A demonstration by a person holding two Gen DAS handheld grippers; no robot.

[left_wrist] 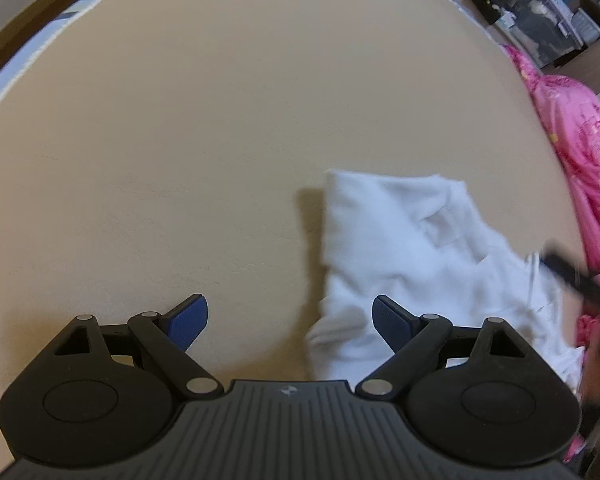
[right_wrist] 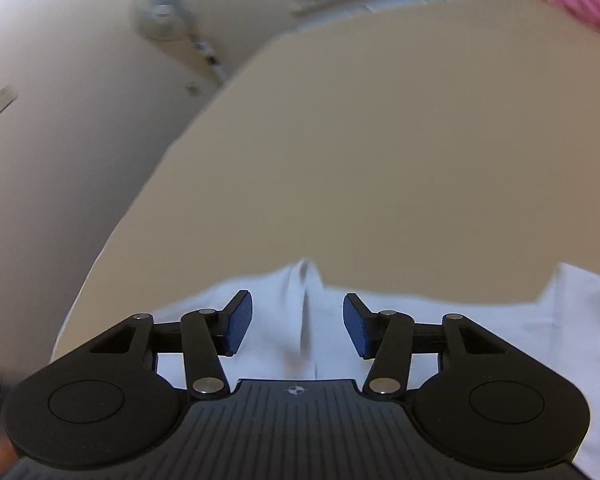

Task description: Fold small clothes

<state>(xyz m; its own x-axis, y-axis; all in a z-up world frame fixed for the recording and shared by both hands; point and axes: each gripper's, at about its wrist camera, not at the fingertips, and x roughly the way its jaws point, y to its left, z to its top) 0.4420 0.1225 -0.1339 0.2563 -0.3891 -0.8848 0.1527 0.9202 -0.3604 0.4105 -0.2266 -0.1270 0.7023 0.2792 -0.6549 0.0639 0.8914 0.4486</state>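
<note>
Hovering over the beige tabletop, the left gripper has its jaws spread wide with nothing in them, and the rumpled white garment lies on the table just right of it. Right gripper is also wide open and empty, directly above that garment, pink cloth bunched just beyond the garment's right side.

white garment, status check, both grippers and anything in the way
Left gripper open, empty. Right gripper open over white garment, crumpled on tan surface. Pink fabric beside it.

Blurred dark object over white garment
</note>
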